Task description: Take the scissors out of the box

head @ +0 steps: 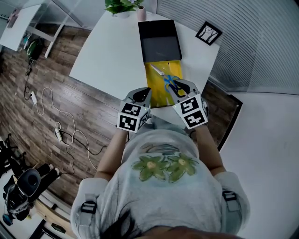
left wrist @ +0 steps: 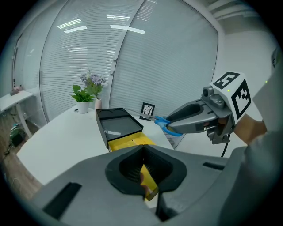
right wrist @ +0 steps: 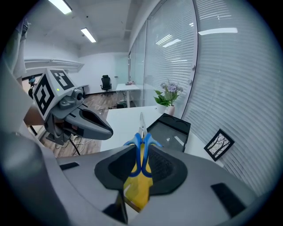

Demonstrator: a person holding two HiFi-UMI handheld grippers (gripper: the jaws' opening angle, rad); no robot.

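The blue-handled scissors (head: pixel 169 81) hang above the open yellow box (head: pixel 156 91), blades pointing away from me. My right gripper (head: pixel 180 88) is shut on their handles, which show between its jaws in the right gripper view (right wrist: pixel 142 145). My left gripper (head: pixel 143 93) sits at the box's near left edge. In the left gripper view its jaws are closed (left wrist: pixel 143 150), with a strip of yellow box wall (left wrist: pixel 148 181) running along the gap. From there the right gripper (left wrist: pixel 170 121) and the scissors (left wrist: pixel 164 123) show at the right, over the box (left wrist: pixel 124 143).
The black lid (head: pixel 159 39) lies just beyond the yellow box on the white table (head: pixel 112 51). A potted plant (head: pixel 122 5), a pink cup (head: pixel 141 13) and a framed picture (head: pixel 209 32) stand at the far edge. Cables (head: pixel 56 130) lie on the wooden floor to the left.
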